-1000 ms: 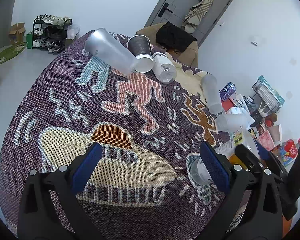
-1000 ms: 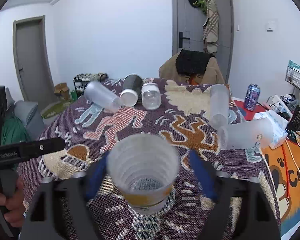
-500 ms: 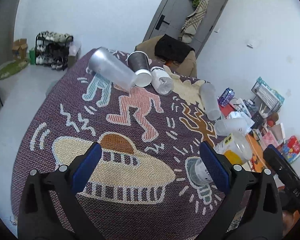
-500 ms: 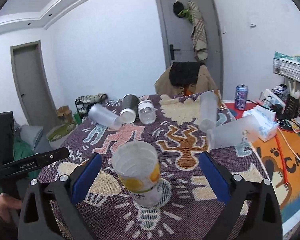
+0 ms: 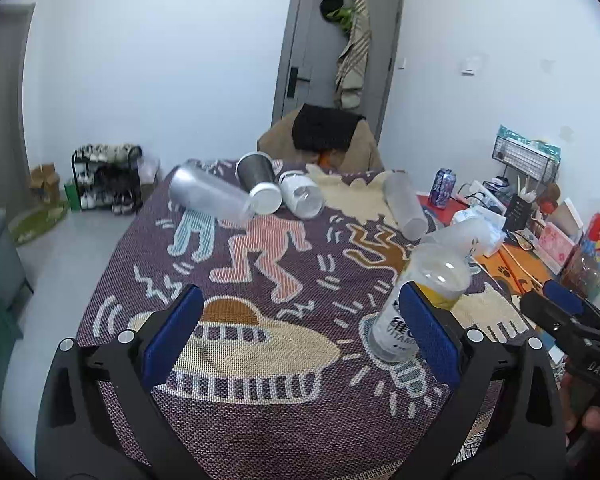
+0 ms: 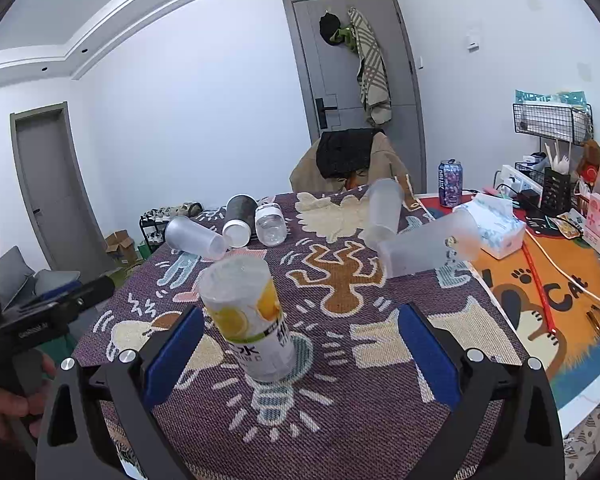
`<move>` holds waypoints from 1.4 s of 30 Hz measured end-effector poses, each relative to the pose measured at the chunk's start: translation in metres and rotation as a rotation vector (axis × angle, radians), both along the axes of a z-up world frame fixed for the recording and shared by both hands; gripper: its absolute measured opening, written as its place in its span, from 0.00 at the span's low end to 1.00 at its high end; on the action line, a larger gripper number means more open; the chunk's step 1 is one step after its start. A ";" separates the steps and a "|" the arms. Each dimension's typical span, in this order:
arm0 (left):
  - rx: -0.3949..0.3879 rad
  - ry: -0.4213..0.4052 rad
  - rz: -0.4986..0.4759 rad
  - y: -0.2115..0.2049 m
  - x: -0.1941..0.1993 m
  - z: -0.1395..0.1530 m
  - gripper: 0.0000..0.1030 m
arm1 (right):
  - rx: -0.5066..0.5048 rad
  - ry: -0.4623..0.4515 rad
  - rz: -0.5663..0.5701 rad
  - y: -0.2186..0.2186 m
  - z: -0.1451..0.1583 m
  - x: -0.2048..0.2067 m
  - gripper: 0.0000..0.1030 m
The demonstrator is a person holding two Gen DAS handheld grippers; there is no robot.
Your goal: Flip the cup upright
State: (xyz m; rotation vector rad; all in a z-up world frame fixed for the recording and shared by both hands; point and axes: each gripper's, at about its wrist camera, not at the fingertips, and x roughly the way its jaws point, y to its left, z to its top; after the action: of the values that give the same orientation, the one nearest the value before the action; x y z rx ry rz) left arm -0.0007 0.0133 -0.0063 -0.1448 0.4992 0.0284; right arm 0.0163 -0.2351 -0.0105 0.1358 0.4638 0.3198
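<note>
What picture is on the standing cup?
Yellow lemon slices on the cup, clearest in the right wrist view.

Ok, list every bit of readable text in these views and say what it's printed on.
"VITAM": partly hidden label on the lemon-print cup.
"DAS": right claw's black body.
"CA": orange paw-print mat.
Cup's other print, left claw's lettering, purple can, tissue box: too blurred or small to read.

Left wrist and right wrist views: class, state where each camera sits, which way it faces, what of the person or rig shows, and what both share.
Left wrist: rides the left tool, faces across the patterned cloth toward the door; right tool at right edge.
Right wrist: rides the right tool, faces the door; the lemon cup stands upright ahead; left tool at left edge.
Shared: lemon cup, cloth, door.
</note>
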 end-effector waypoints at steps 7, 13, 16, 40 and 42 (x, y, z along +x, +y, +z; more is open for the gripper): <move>0.056 -0.018 0.005 -0.013 -0.013 0.005 0.95 | -0.010 0.002 -0.001 -0.006 -0.008 -0.008 0.93; 0.068 -0.027 -0.006 -0.015 -0.026 0.004 0.95 | -0.006 0.027 0.038 -0.006 -0.016 -0.015 0.93; 0.070 -0.037 -0.017 -0.015 -0.033 0.001 0.95 | -0.004 0.031 0.036 -0.007 -0.019 -0.020 0.93; 0.102 -0.069 -0.029 -0.028 -0.037 0.002 0.95 | -0.023 0.048 0.034 -0.007 -0.022 -0.023 0.93; 0.100 -0.073 -0.031 -0.029 -0.037 0.001 0.95 | -0.026 0.050 0.032 -0.007 -0.023 -0.022 0.93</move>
State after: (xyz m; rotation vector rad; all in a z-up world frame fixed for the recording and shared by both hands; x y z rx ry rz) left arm -0.0381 -0.0155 -0.0052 -0.0400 0.4264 0.0173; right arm -0.0060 -0.2419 -0.0337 0.1108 0.5195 0.3422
